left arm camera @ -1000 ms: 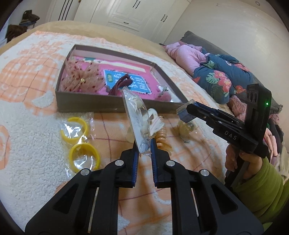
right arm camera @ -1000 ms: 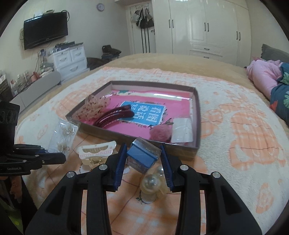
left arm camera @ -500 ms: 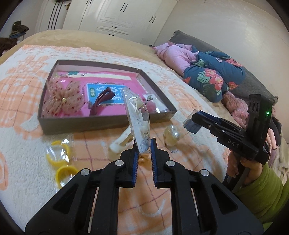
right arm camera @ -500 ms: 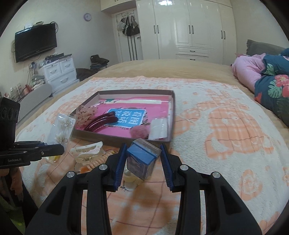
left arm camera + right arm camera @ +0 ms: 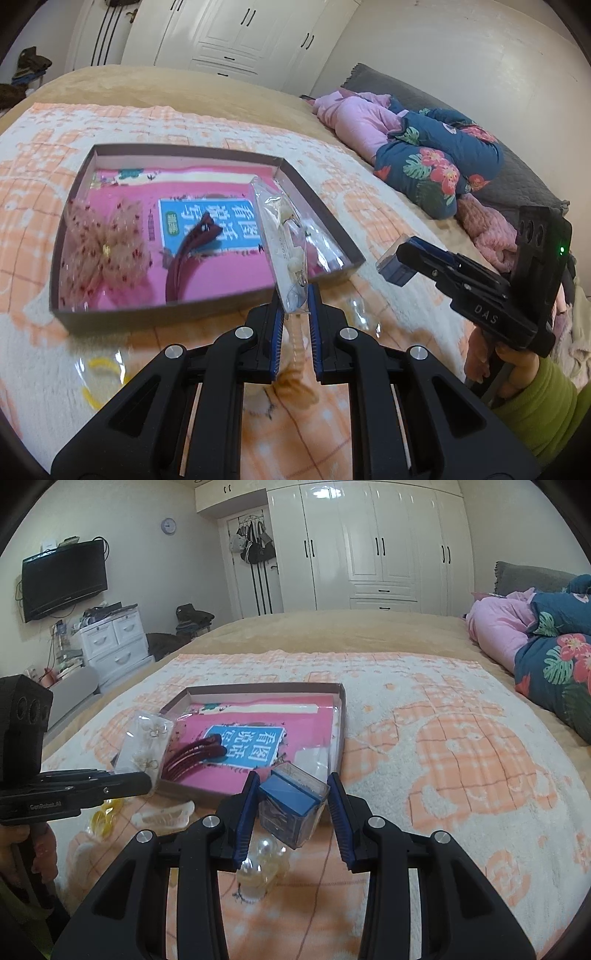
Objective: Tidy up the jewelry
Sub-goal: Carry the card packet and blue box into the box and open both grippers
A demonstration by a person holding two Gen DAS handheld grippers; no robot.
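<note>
Jewelry sort on the bed, partly done: both tools loaded, loose pieces left.

Left tool clenched on a crinkly clear earring packet; right tool gripping a rigid clear box with blue insert. On the fleecy blanket: pearl beads, white claw clip, yellow rings. Beyond, the shallow cardboard tray already holds a tulle bow and maroon clips.

My left gripper has its jaws nipped nearly together on a thin clear plastic packet. My right gripper, at three o'clock from it, clamps a small clear box with a blue lid; a green-sleeved hand holds its handle.
</note>
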